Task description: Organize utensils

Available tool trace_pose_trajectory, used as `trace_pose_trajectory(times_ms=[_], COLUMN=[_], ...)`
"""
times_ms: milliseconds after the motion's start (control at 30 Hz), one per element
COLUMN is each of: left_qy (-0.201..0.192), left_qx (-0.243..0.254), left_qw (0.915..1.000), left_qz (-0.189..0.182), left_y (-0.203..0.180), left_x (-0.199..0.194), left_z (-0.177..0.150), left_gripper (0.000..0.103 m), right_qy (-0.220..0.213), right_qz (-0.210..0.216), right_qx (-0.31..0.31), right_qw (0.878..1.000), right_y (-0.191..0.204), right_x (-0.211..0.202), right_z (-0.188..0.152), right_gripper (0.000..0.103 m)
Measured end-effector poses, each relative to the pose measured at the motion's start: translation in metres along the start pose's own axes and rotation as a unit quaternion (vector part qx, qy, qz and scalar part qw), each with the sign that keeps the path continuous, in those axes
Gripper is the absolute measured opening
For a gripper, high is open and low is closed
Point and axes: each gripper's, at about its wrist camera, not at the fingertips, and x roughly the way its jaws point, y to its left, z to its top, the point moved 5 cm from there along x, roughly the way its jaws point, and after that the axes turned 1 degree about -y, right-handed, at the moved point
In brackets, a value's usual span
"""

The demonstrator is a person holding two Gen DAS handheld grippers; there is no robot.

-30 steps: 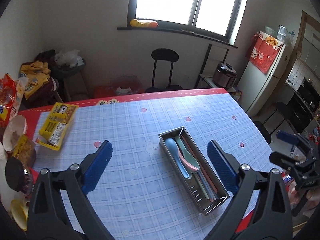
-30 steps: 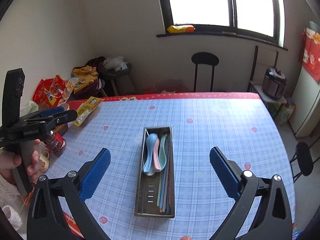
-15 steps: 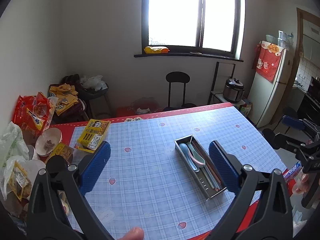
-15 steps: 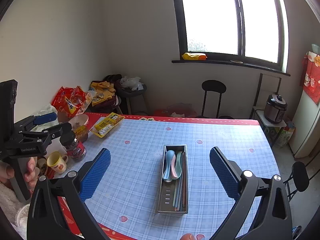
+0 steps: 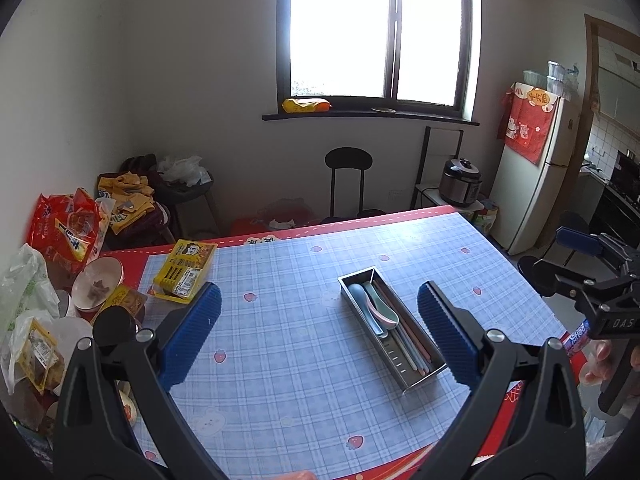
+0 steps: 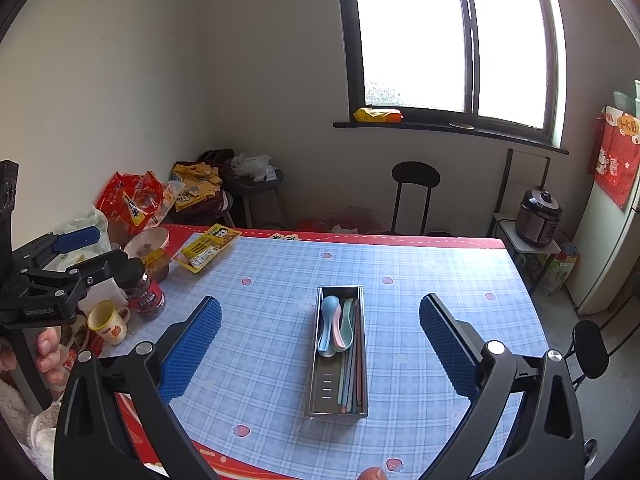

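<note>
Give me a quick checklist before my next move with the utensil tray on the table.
1. Left claw open and holding nothing: ok.
2. Right claw open and holding nothing: ok.
3. Spoons and chopsticks lying inside the metal tray: ok.
4. Loose utensils left on the tablecloth: none seen, ok.
5. Tray sitting flat, well inside the table edge: ok.
6. Jar and mug apart from the tray: ok.
</note>
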Motion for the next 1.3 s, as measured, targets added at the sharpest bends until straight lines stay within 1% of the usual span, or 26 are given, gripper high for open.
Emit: trace_pose_trajectory(times_ms=[367,1300], left_qy=[-0.002,-0.007], left_qx=[-0.001,0.002], left_qw=[1.0,1.0], left_qz=[-0.002,0.0], left_y=[-0.0028,-0.0055], left_x=[0.0015,0.0039], left_z=[0.0018,0.003], left_gripper=[0.097,0.097], right_qy=[-0.002,-0.001], right_qz=[-0.01,-0.017], right_qx=[0.008,0.014], right_qw=[1.0,1.0], right_y=[-0.0067,-0.0101], right_x=[-0.0002,-0.0004], right_z=[-0.0005,-0.001], right_gripper=[0.097,0.097])
